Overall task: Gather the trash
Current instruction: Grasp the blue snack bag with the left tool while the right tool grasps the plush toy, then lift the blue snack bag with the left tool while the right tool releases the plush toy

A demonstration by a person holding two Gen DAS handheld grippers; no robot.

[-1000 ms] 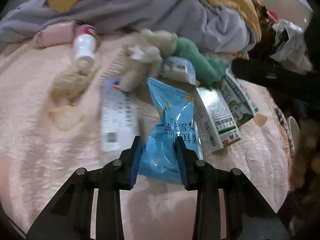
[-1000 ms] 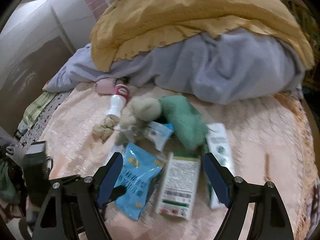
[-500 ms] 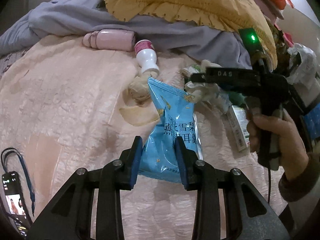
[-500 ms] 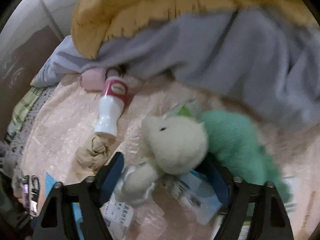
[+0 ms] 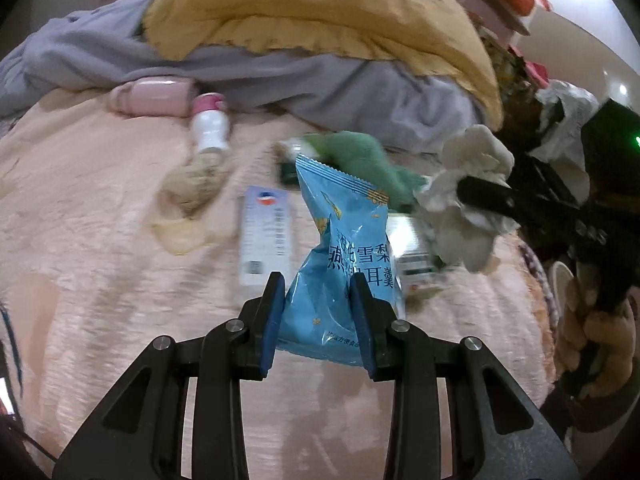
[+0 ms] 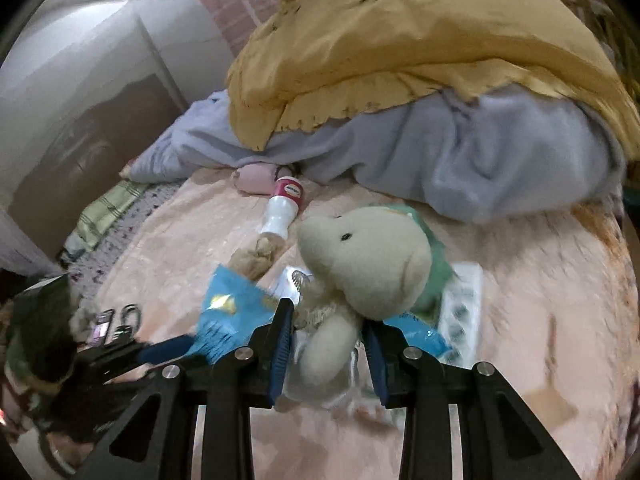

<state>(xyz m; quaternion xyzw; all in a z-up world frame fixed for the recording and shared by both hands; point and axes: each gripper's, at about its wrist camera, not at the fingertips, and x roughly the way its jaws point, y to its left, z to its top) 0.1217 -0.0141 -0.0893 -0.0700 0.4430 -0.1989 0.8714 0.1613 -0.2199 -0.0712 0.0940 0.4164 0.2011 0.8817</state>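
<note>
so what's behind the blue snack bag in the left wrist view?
Behind the blue bag: a green plush and part of a white carton. The bag covers the rest of the carton and the bedspread directly behind it.

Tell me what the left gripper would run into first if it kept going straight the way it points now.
Apart from the blue snack bag the left gripper already grips, probably the green plush toy lying past the bag's top edge on the pink blanket. Depth is hard to judge in this fisheye view.
</note>
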